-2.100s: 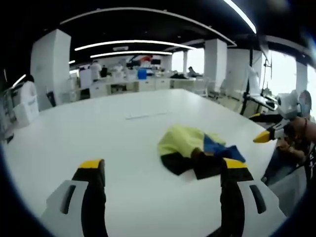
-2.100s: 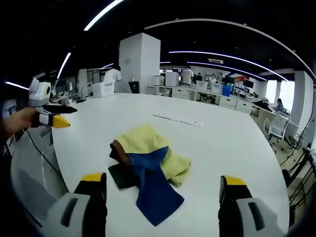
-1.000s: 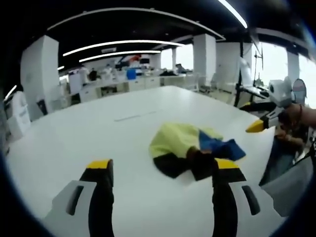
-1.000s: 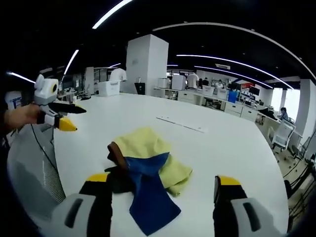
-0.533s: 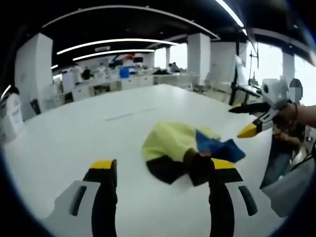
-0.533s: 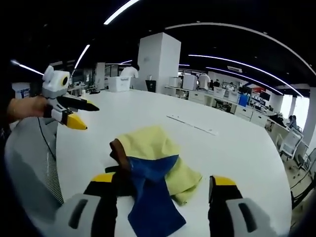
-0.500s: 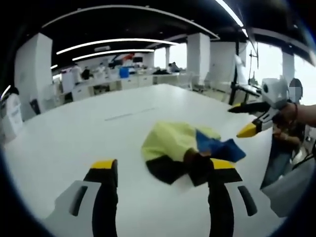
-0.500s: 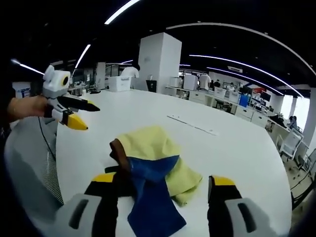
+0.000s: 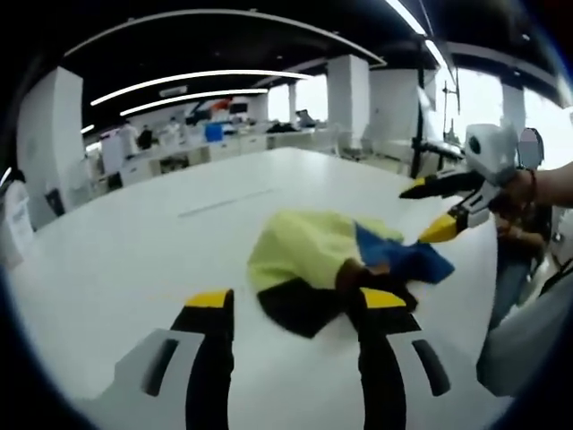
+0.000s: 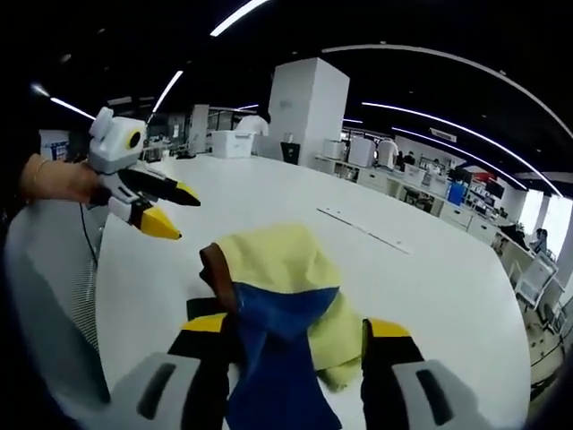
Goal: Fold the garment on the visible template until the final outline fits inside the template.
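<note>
Left gripper (image 9: 291, 300) held low, jaws spread wide apart, nothing between them. Right gripper (image 10: 295, 324) likewise, jaws parted wide, nothing gripped. In the right gripper view, left gripper at upper left in a hand (image 10: 63, 182); in the left gripper view, right gripper at right, yellow-tipped jaws apart.

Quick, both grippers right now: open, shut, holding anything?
Left gripper: open, holding nothing, above the near edge of the garment.
Right gripper: open, holding nothing, over the garment's blue part.

White pillar (image 10: 306, 106), distant desks (image 10: 407, 179).
</note>
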`<act>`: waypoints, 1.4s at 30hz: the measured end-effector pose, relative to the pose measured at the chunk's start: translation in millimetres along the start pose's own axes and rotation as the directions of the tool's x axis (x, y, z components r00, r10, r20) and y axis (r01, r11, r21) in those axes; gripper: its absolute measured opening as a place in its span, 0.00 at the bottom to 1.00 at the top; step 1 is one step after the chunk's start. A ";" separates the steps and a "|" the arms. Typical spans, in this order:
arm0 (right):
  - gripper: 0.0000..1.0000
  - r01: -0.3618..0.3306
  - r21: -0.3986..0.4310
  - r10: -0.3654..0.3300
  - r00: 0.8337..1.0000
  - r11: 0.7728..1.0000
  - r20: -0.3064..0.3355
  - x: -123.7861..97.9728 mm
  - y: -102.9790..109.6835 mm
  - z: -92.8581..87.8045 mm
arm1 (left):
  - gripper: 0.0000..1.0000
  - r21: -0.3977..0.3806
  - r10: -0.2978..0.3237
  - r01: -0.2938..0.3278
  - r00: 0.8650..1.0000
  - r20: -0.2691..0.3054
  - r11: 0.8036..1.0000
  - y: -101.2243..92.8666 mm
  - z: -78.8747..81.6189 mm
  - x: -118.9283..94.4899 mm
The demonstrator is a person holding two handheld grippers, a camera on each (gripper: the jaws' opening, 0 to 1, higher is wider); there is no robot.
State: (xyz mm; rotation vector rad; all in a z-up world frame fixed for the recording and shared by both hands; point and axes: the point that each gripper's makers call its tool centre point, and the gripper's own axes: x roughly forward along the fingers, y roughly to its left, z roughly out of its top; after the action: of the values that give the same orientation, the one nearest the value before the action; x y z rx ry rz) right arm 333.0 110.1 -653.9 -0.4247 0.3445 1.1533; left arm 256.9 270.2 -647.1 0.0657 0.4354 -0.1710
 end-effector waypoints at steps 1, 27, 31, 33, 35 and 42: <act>0.55 -0.005 0.005 0.005 1.000 1.000 -0.002 1.8 0.6 -0.4 | 0.47 0.002 -0.003 0.003 1.000 -0.001 1.000 -0.5 -1.1 1.8; 0.41 -0.088 -0.147 0.074 0.993 0.985 -0.097 32.8 12.9 -20.8 | 0.32 0.058 -0.055 0.059 0.995 -0.078 0.997 -12.5 -31.3 39.0; 0.39 -0.088 -0.221 0.065 0.992 0.971 -0.109 34.8 13.8 -22.7 | 0.30 0.101 -0.047 0.056 0.995 -0.090 0.993 -13.1 -34.5 43.7; 0.36 -0.092 -0.226 0.068 0.992 0.970 -0.110 35.8 15.5 -22.5 | 0.29 0.111 -0.049 0.059 0.994 -0.094 0.992 -13.6 -35.4 45.9; 0.33 -0.097 -0.244 0.073 0.992 0.965 -0.106 37.5 17.3 -21.3 | 0.28 0.117 -0.048 0.059 0.994 -0.095 0.991 -14.3 -35.6 48.4; 0.26 -0.106 -0.280 0.083 0.992 0.954 -0.092 43.0 21.2 -18.2 | 0.24 0.155 -0.049 0.066 0.993 -0.111 0.986 -17.5 -37.6 56.6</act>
State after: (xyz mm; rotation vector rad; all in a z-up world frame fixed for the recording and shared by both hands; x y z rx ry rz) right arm 328.3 142.8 -693.1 -0.7146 0.2703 1.2876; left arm 288.7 248.2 -705.6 0.2196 0.5306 -0.2596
